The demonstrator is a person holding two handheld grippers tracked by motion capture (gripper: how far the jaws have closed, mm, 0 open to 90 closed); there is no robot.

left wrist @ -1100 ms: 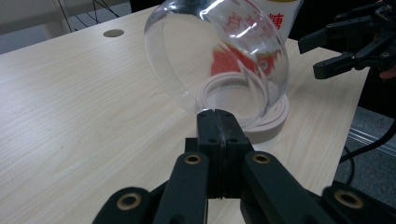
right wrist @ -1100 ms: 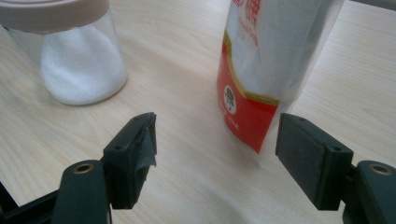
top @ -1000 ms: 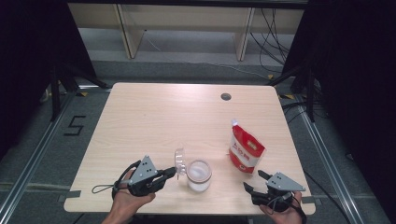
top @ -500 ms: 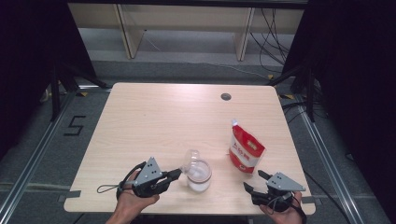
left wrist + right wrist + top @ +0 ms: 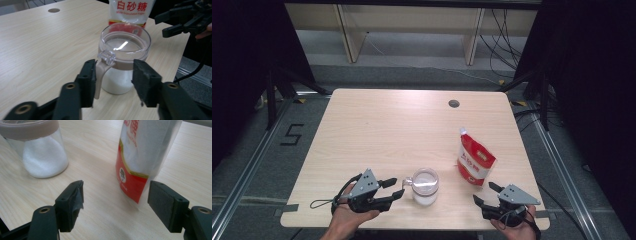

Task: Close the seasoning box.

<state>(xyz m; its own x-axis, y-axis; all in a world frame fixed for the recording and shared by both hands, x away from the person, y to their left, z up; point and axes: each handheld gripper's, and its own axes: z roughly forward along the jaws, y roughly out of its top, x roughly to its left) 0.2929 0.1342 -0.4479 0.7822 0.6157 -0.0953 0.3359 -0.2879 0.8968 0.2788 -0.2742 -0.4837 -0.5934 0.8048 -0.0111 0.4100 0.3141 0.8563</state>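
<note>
Nearest the front edge of the table (image 5: 362,125), the left gripper (image 5: 393,189) has just been opening its jaws, which now stand apart on either side of the latch of the glass jar (image 5: 425,186) without pressing it, while the right gripper (image 5: 484,195) waits near the right front corner with its jaws spread and nothing between them. The jar of white grains stands upright with its lid down between the two grippers, just beside the upright sugar pouch (image 5: 474,163). Beyond them the tabletop lies bare back to a small round hole (image 5: 454,103) near the far edge; the pouch's top is cut off in both gripper views.
</note>
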